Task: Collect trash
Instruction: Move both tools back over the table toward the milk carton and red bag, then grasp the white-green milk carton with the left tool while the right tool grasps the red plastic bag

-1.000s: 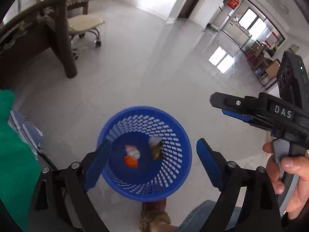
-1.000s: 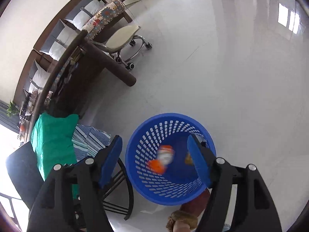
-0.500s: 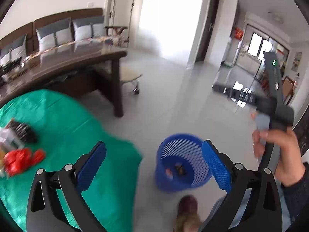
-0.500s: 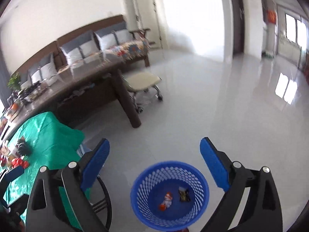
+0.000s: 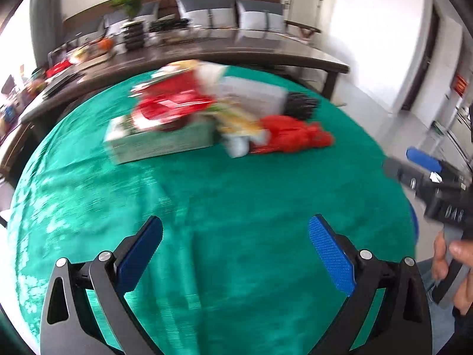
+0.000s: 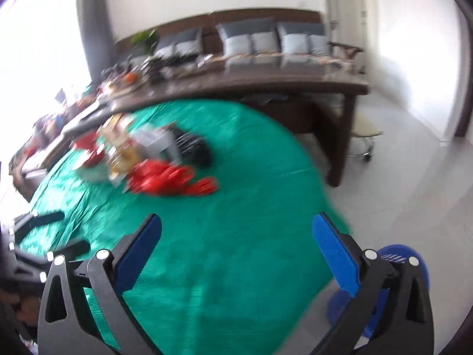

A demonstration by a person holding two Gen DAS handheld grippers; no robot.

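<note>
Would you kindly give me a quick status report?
Left hand-held gripper open, empty; right opening, empty. Trash pile waiting on green cloth. Nothing in the way.

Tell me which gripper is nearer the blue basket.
Right. The right gripper, jaws opening and empty, hangs beside the blue basket; the left gripper is farther over the green table.

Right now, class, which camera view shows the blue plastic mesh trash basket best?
The right wrist view: the blue plastic mesh trash basket shows its slotted rim and wall on the floor, partly behind a gripper finger. The left wrist view shows only a blue sliver past the green tablecloth edge.
</note>
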